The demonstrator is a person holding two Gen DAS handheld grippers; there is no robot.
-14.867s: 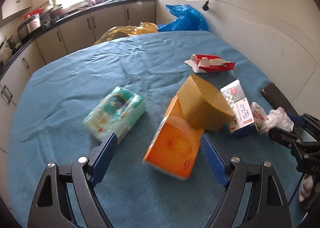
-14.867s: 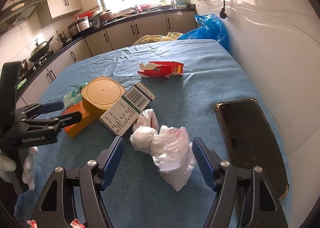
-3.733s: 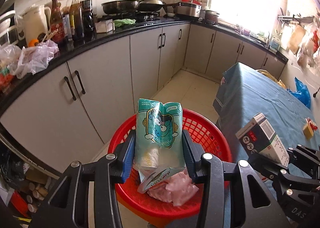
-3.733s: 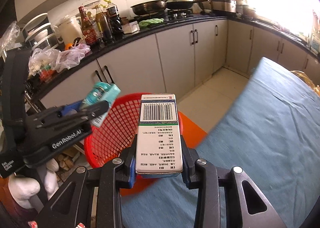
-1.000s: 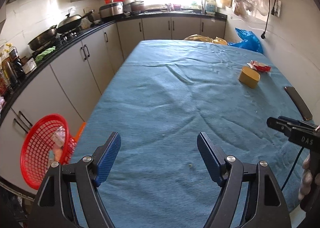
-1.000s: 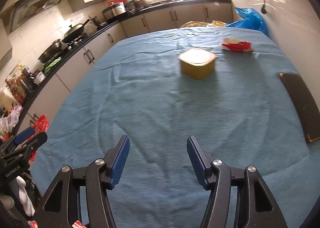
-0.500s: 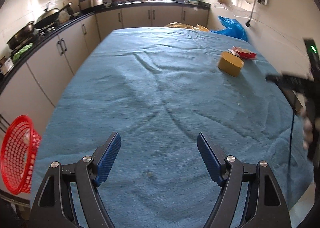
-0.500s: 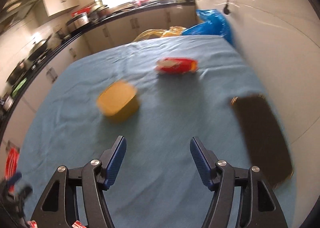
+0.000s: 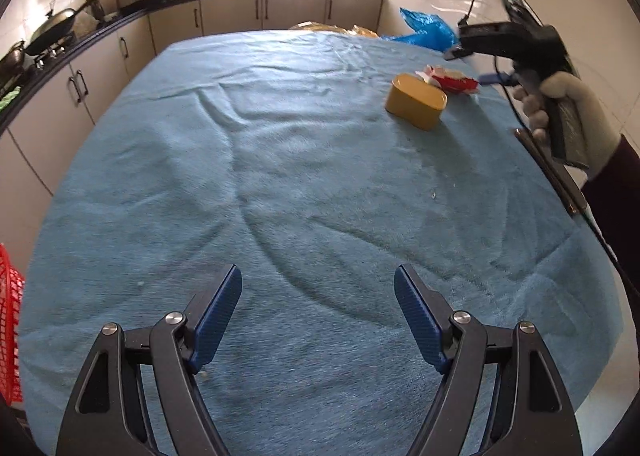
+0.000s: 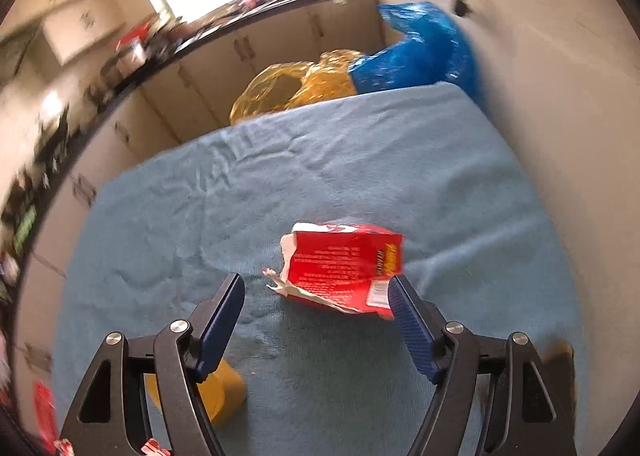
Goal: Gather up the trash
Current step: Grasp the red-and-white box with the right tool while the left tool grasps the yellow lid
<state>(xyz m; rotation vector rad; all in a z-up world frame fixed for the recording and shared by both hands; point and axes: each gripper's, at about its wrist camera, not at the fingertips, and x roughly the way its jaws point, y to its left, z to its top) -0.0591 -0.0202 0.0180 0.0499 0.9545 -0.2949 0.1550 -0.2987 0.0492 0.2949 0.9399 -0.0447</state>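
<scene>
Our right gripper point(image 10: 316, 292), its jaws just widened, straddles the torn red wrapper point(image 10: 344, 268) ungrasped; our left gripper point(image 9: 318, 304) hangs released, holding nothing.

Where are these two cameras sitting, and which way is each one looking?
Left wrist view: sits on the left gripper, looking along its open fingers over the blue tablecloth toward the kitchen counter; the gloved right hand shows with its tool.
Right wrist view: sits on the right gripper, angled down at the torn red wrapper, which lies just beyond its open fingers; only those fingers show.
Shared: wrapper, yellow container, blue bag.
</scene>
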